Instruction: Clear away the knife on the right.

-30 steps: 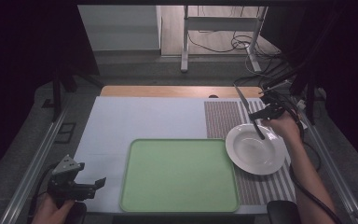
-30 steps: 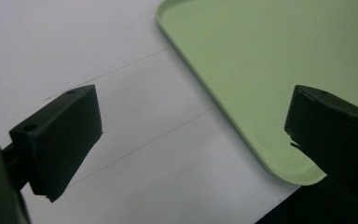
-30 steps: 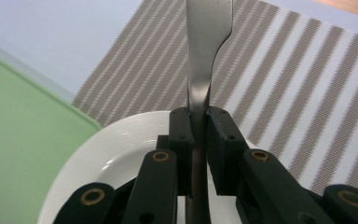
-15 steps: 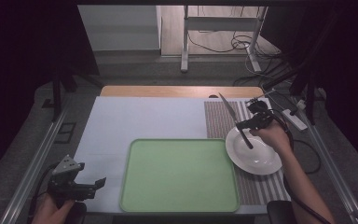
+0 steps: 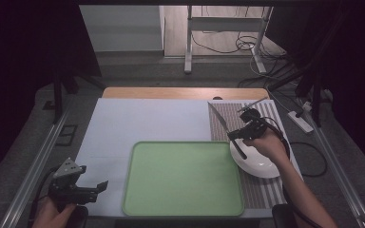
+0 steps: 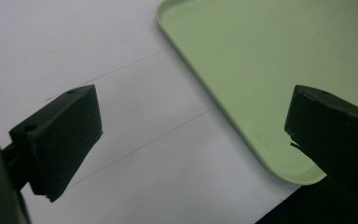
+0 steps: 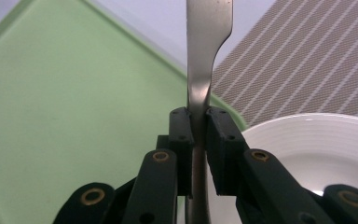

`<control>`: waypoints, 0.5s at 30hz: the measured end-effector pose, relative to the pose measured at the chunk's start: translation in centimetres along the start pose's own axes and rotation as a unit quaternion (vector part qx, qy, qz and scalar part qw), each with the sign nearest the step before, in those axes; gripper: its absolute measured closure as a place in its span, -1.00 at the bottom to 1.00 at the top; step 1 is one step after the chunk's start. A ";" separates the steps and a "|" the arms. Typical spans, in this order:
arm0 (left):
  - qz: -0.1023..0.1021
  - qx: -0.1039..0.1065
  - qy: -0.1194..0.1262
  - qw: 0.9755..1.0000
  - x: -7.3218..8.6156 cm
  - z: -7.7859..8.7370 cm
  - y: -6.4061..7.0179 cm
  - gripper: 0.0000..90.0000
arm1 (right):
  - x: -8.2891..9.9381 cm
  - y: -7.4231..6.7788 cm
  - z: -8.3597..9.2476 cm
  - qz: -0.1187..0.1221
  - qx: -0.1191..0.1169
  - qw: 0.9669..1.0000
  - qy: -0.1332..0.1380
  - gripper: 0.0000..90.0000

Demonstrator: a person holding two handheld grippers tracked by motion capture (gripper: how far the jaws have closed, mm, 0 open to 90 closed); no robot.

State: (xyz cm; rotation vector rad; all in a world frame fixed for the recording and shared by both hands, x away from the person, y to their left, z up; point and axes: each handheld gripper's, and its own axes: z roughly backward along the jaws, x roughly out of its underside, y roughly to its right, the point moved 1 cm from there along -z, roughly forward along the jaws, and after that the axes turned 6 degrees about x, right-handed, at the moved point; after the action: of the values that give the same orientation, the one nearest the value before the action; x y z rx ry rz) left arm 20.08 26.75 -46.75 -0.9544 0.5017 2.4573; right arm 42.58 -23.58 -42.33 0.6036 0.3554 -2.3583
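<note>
A metal table knife [image 7: 207, 28] is clamped between the jaws of my right gripper [image 7: 198, 117], its blade reaching past them. In the high view this right gripper [image 5: 241, 135] hovers over the left rim of a white plate [image 5: 262, 165]. The knife [image 5: 218, 118] slants up and left above the striped mat [image 5: 261, 111]. A light green tray [image 5: 185, 180] lies bare at the centre front. My left gripper [image 5: 95, 190] rests at the front left corner with its jaws wide apart, nothing between them. The left gripper [image 6: 191, 135] faces the tray's corner [image 6: 270, 154].
A white sheet [image 5: 142, 121] covers the table, with a wooden strip [image 5: 180, 92] along the far edge. The plate [image 7: 326, 149] sits on the striped mat [image 7: 307, 60] right of the tray [image 7: 65, 107]. Cables and a power strip [image 5: 300, 121] lie on the floor beyond.
My right gripper has carried the knife leftward, from the plate's far right side to its left rim near the tray. The left gripper has stayed put.
</note>
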 end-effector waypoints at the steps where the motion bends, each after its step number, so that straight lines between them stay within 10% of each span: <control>1: 0.000 0.000 0.000 1.000 0.0 0.0 0.0 -0.91 | 0.0 -0.3 0.0 0.000 -0.002 1.000 0.000 0.81; 15: -0.003 -0.002 0.000 1.000 0.0 0.0 0.1 -0.91 | 1.6 -4.9 -1.7 0.027 -0.033 0.999 -0.019 0.80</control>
State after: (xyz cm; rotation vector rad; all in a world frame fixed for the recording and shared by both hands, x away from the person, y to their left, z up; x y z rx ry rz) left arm 20.04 26.70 -46.74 -0.9561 0.4938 2.4546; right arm 38.80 -20.08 -44.14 0.5301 0.3935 -2.2944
